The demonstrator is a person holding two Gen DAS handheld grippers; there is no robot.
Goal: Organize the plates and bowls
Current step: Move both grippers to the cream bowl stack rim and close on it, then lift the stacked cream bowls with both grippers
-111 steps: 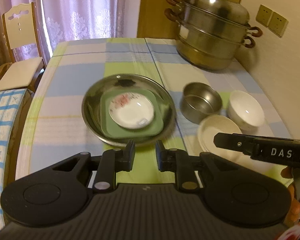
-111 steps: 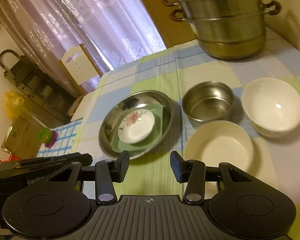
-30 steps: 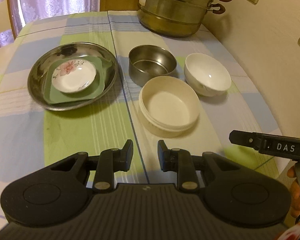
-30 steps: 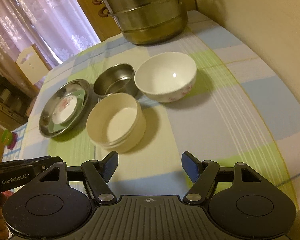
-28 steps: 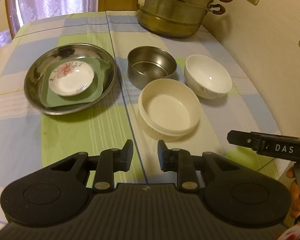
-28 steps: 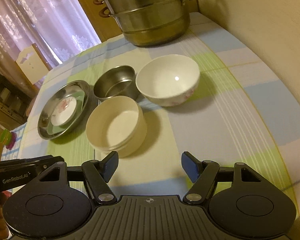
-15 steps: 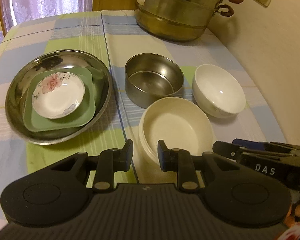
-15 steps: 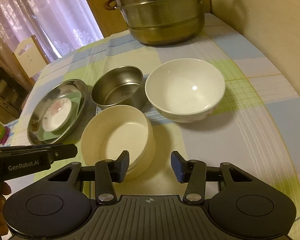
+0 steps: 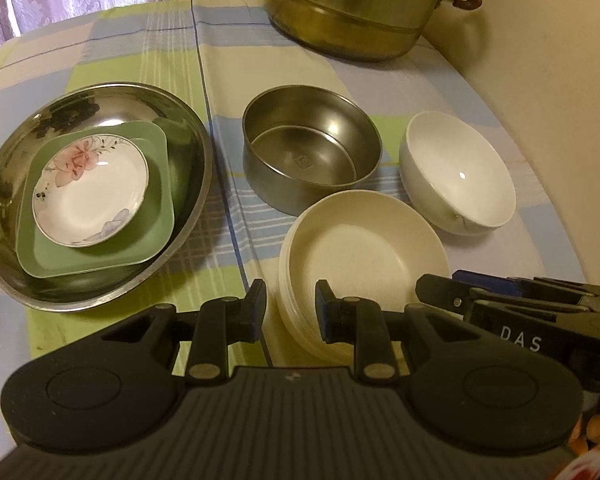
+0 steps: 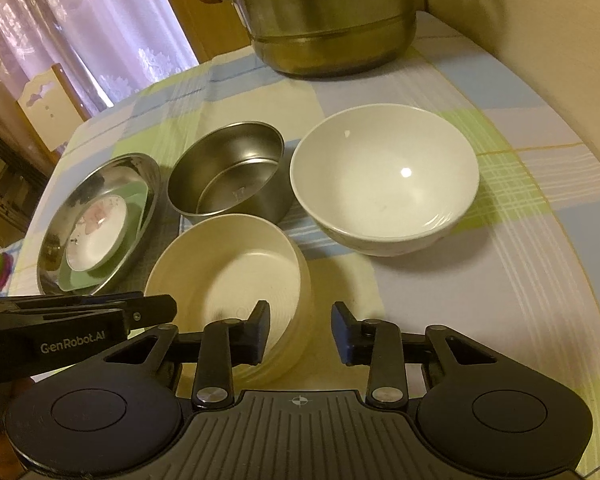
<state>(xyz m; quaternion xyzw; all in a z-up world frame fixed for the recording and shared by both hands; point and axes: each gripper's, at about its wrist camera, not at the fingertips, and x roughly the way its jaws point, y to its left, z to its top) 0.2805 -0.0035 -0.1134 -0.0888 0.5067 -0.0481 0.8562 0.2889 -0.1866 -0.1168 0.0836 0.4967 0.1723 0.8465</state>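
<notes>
Both grippers hang over the near rim of the round cream plastic bowl (image 9: 364, 240), which sits on the checked green, blue and cream tablecloth (image 9: 172, 40) at the front of the group of dishes; the left gripper (image 9: 288, 308) has its jaws narrowly parted, straddling the near left edge of that bowl with one finger outside the wall and the other over the inside, though whether the pads actually press on the rim is hard to judge from this angle; the right gripper (image 10: 299, 332) is closing, its jaws somewhat wider, with the bowl's near right wall between them and a visible gap beside the right-hand finger (image 10: 342, 332); just behind the cream bowl, touching or nearly so, stands the round straight-sided stainless steel bowl (image 9: 312, 144), empty; to its right and just beside both is the round white ceramic bowl (image 9: 458, 176), also empty; to the left, apart from the bowls, lies the wide shallow stainless steel plate (image 9: 12, 184), holding the square green plate with rounded corners (image 9: 156, 220), and on that the small round white saucer with a pink flower pattern (image 9: 90, 190); at the far edge of the table by the wall stands the tall tiered steel steamer pot (image 9: 360, 12) with brown handles
</notes>
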